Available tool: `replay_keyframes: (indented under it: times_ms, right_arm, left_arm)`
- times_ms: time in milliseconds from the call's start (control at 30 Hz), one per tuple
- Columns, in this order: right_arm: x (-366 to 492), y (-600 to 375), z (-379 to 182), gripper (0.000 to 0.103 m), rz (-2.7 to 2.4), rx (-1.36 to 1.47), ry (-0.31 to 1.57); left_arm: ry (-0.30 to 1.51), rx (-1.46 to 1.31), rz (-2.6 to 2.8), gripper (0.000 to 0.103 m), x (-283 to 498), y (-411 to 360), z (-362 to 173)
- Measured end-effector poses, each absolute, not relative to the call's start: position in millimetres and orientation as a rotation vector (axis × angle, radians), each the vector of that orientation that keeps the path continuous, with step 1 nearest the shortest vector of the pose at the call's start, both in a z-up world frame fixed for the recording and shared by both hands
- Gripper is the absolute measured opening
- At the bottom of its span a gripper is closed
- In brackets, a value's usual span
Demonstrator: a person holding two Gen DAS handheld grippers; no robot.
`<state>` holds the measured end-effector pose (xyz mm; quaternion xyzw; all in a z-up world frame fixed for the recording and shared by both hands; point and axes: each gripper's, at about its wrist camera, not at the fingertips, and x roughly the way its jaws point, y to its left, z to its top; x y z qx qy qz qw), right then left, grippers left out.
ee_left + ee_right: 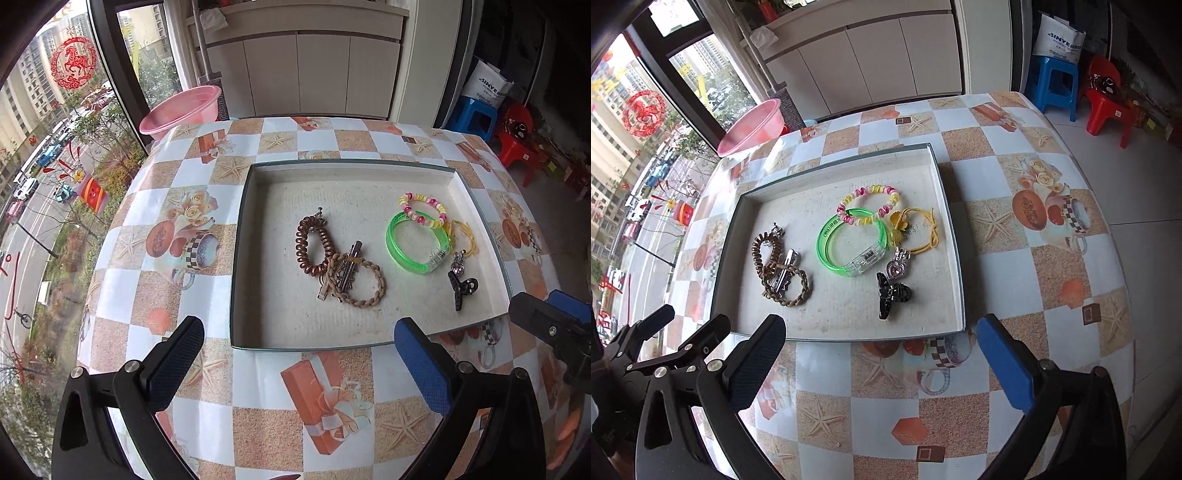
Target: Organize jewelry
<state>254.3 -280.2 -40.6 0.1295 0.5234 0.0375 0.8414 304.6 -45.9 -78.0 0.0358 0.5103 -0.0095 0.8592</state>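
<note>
A shallow box tray [240, 258] [951, 229] on the table holds the jewelry. In it lie a brown spiral hair tie [312, 242] [762, 251], a braided brown bracelet [364, 282] [798, 286] with a metal hair clip [349, 271] [785, 267] across it, a green bangle [417, 242] [849, 242], a pink-yellow beaded bracelet [423, 208] [870, 205], a yellow cord tie [463, 236] [919, 230], a heart charm [897, 267] and a black claw clip [461, 288] [892, 293]. My left gripper [299, 350] is open and empty before the tray's near edge. My right gripper [881, 354] is open and empty, also before the near edge.
The table [258, 406] [1015, 166] has a checkered starfish cloth. A pink basin [181, 110] [751, 127] stands beyond the far left corner by the window. Blue stool [1052, 85] and red stool [1108, 103] stand on the floor at the right. White cabinets are behind.
</note>
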Motion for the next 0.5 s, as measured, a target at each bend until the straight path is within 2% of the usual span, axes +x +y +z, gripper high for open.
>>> replay_keyframes:
  times_ms: [500]
  right_arm:
    - [190,-264,-24,0.103,0.0,0.144,0.927]
  left_arm:
    - [1.002,0.059,-0.02,0.103,226,-33,-58]
